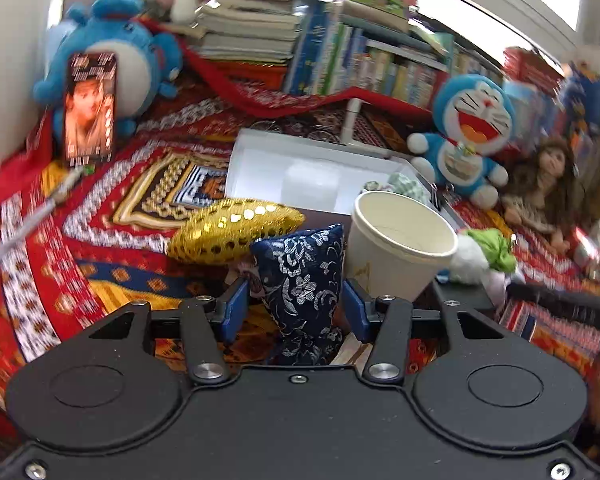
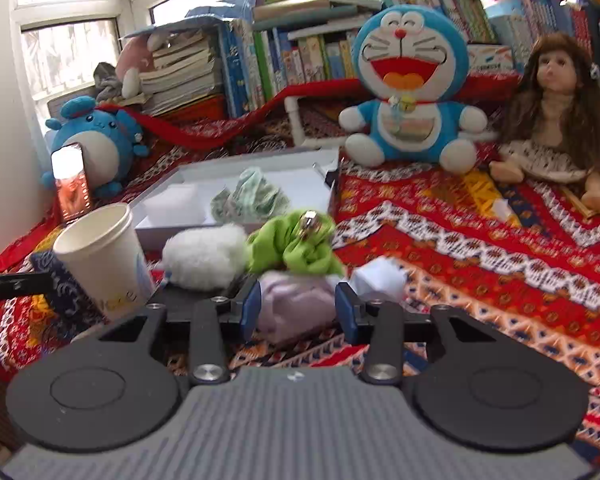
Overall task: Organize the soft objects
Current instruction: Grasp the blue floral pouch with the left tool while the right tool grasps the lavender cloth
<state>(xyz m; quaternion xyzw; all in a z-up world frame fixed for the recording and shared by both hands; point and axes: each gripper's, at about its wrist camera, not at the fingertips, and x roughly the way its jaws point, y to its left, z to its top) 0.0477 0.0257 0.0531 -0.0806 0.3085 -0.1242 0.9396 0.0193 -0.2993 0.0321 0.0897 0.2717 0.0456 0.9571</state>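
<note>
In the left wrist view my left gripper is shut on a navy pouch with silver flowers, its blue pads pressing on both sides. A gold sequin cushion lies just behind it and a paper cup leans at its right. In the right wrist view my right gripper is shut on a lilac soft cloth that lies on the patterned blanket. Just beyond it lie a green cloth, a white fluffy ball and a white crumpled piece. The white box holds a green patterned cloth.
A Doraemon plush, a doll and a round blue plush sit along the back, in front of stacked books. A phone leans against the blue plush. The left gripper's black arm shows at the left.
</note>
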